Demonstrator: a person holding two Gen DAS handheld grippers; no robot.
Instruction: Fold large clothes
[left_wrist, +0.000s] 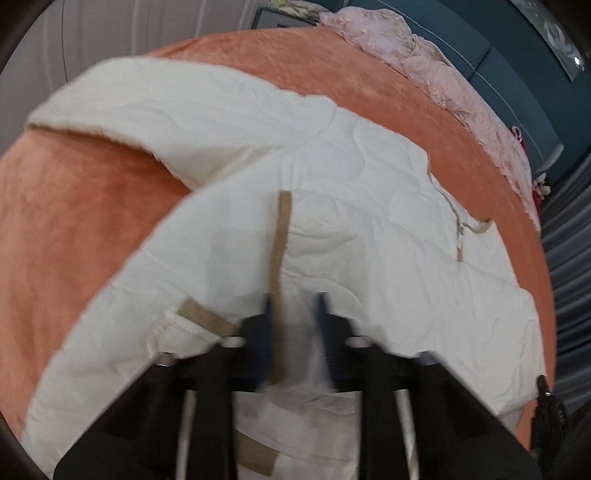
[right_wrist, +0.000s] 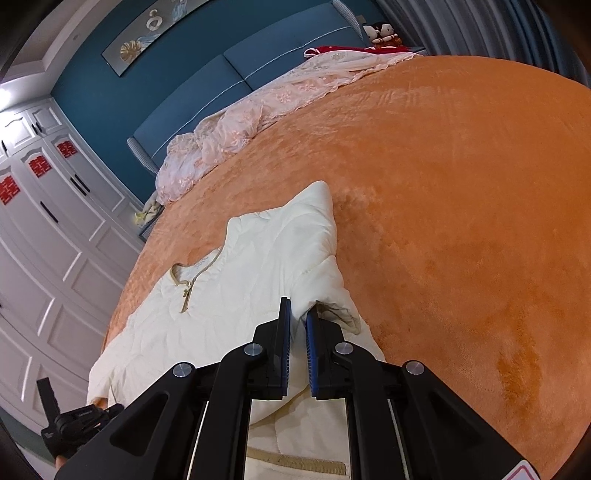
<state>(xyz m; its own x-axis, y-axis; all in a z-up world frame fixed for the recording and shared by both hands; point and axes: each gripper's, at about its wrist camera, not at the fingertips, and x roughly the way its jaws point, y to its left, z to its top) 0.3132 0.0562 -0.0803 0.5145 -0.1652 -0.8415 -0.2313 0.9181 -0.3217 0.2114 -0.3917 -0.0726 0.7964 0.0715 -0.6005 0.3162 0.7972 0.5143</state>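
Note:
A white quilted jacket (left_wrist: 332, 206) with tan trim lies spread on an orange bed cover (left_wrist: 74, 206). My left gripper (left_wrist: 295, 306) is low over its lower part, blurred, with a tan strip (left_wrist: 280, 243) and a bunch of white cloth between its fingers. It reads as shut on the cloth. In the right wrist view the same jacket (right_wrist: 229, 295) lies with its zip collar (right_wrist: 184, 284) to the left. My right gripper (right_wrist: 298, 314) is shut on a fold of white cloth at the sleeve cuff (right_wrist: 340, 314), which is doubled back over the body.
A pink lace cover (right_wrist: 258, 107) is heaped along the blue headboard (right_wrist: 207, 77). White wardrobe doors (right_wrist: 48, 240) stand left of the bed and grey curtains (left_wrist: 569, 258) hang on the other side. Bare orange bed cover (right_wrist: 461, 184) stretches right of the jacket.

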